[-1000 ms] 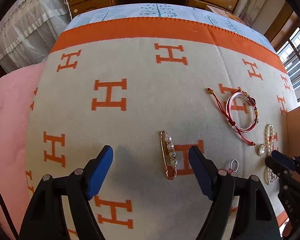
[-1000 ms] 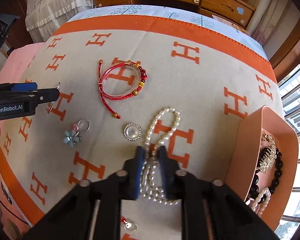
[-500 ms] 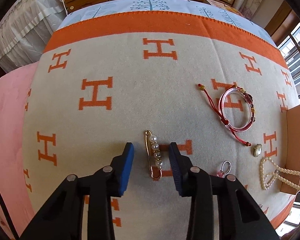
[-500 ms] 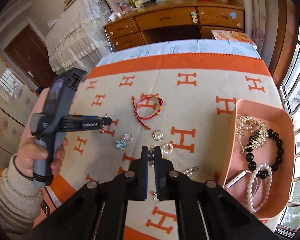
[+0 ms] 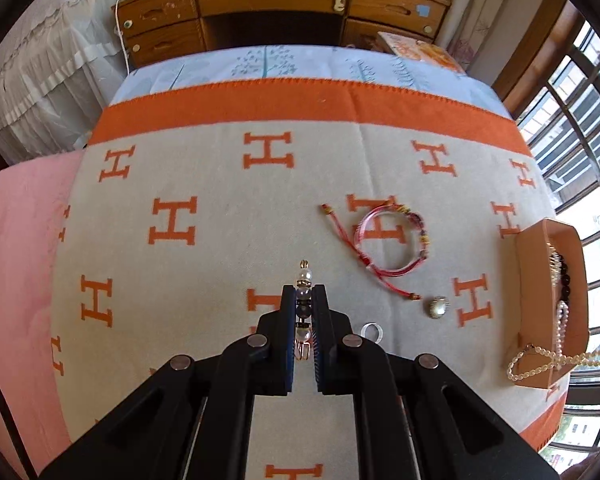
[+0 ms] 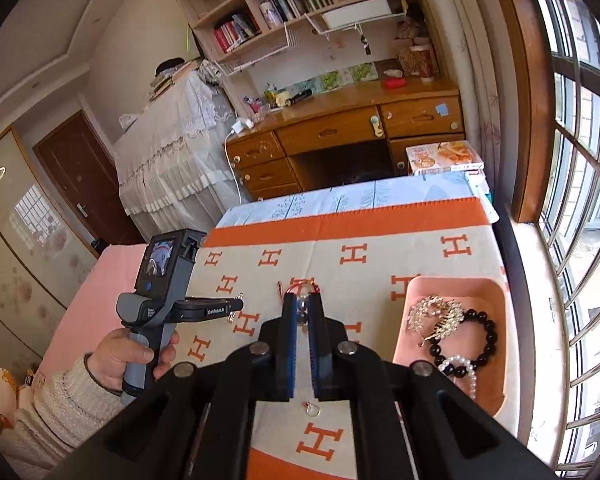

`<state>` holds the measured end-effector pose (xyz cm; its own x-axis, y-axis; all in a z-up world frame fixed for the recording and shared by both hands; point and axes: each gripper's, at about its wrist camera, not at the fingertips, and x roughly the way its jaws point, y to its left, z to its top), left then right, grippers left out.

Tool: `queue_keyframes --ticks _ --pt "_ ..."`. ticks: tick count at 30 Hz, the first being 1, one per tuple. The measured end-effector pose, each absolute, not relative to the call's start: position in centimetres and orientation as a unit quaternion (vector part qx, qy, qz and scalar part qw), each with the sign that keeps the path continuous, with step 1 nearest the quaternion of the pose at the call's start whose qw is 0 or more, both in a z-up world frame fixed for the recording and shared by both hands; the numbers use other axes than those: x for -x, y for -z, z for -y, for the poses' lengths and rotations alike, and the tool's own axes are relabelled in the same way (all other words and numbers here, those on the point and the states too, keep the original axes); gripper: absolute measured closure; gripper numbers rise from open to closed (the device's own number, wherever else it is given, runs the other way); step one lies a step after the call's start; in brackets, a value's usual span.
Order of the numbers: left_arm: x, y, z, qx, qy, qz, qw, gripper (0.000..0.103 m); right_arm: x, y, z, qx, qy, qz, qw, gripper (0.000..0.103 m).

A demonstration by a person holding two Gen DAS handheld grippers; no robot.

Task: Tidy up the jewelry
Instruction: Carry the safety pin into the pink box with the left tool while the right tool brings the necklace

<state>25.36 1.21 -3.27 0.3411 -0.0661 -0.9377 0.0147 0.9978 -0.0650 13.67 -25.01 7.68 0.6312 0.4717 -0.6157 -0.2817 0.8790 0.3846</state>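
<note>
The left gripper [image 5: 304, 312] has its fingers clamped on the gold pearl pin [image 5: 304, 280], whose long axis runs along them. The orange tray [image 5: 534, 280] lies well off to its right. The right gripper [image 6: 302, 320] pinches a pearl necklace [image 5: 540, 360] draped over the tray's rim.

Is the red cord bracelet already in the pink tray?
No, the red cord bracelet lies on the blanket, well apart from the pink tray.
</note>
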Motion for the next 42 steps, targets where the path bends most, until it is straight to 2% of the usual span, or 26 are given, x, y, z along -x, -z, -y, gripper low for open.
queue_keyframes --ticks 6,11,24,32,42 --pt "-23.7 -2.2 3.9 -0.002 0.092 -0.529 0.844 0.098 -12.3 -10.7 29.1 -0.150 -0.170 -0.314 0.922 0.098" --pt "-23.0 -4.0 9.7 -0.020 0.150 -0.515 0.843 0.098 -11.9 -10.7 31.5 -0.157 -0.130 -0.296 0.933 0.098" --pt "-22.0 0.0 20.4 -0.012 0.240 -0.551 0.799 0.098 -15.1 -6.7 35.2 -0.182 -0.073 -0.320 0.927 0.098" --pt "-21.8 2.4 22.3 -0.011 0.251 -0.571 0.782 0.098 -17.5 -4.5 35.1 -0.182 -0.075 -0.346 0.917 0.098" --pt "-21.2 4.5 23.3 -0.013 0.259 -0.592 0.763 0.098 -18.9 0.2 34.2 -0.136 -0.063 -0.427 0.892 0.096"
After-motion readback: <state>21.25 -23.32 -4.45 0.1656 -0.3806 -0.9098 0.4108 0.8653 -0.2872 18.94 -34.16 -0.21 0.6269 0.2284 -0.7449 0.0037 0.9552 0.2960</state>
